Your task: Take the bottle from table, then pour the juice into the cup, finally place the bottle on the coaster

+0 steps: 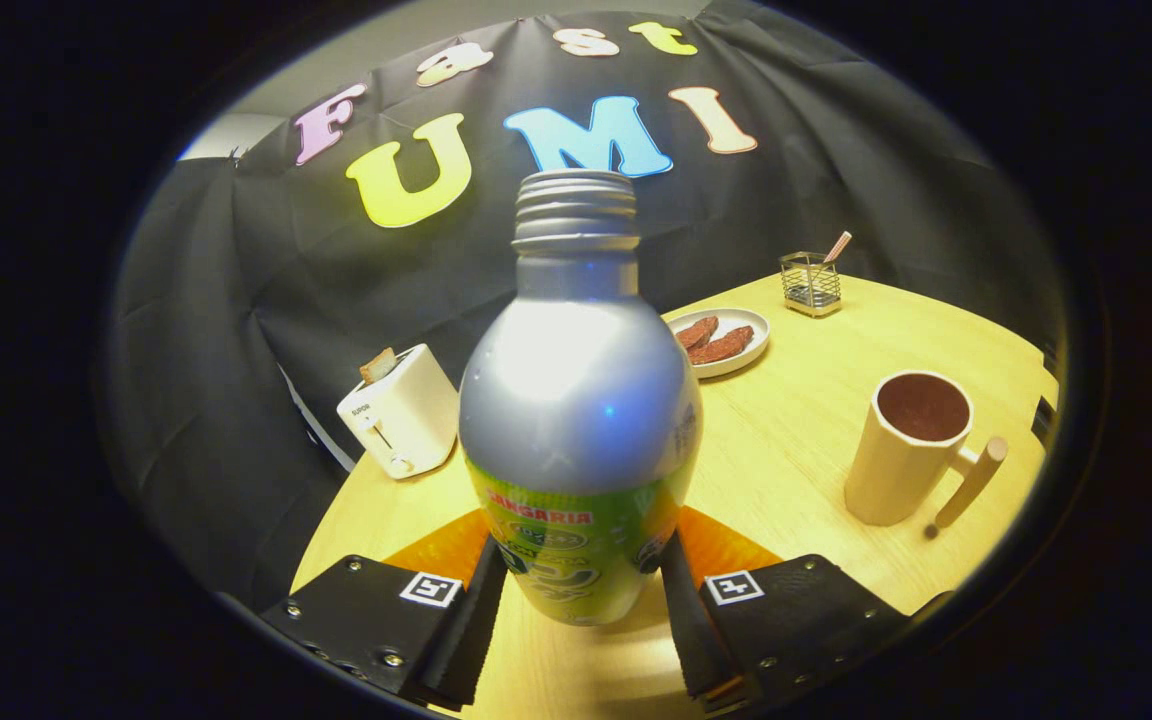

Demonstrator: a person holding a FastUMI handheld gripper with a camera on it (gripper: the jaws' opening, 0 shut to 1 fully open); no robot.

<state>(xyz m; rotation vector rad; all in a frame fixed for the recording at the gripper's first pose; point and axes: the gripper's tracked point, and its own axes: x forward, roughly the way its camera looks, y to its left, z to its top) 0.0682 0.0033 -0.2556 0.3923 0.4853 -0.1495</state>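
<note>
Gripper view | gripper [581, 590] clamped on one uncapped aluminium bottle [579, 420], upright between fingers | one cup [908, 450], dark inside, ahead-right | one plate [736, 345], two brown pieces | one toaster [401, 425], one slice | orange coaster [436, 555] beneath.

The tool [581, 620] shows as two broad, flat housings, one at about 7 o'clock and one at about 5 o'clock, each with angular, chamfered corners. Small round screws stud their top faces and outer edges. Each housing carries a square white marker with a black pattern near its inner corner. From each, a long, ribbed finger pad [476, 625] runs along the inner side.
</note>
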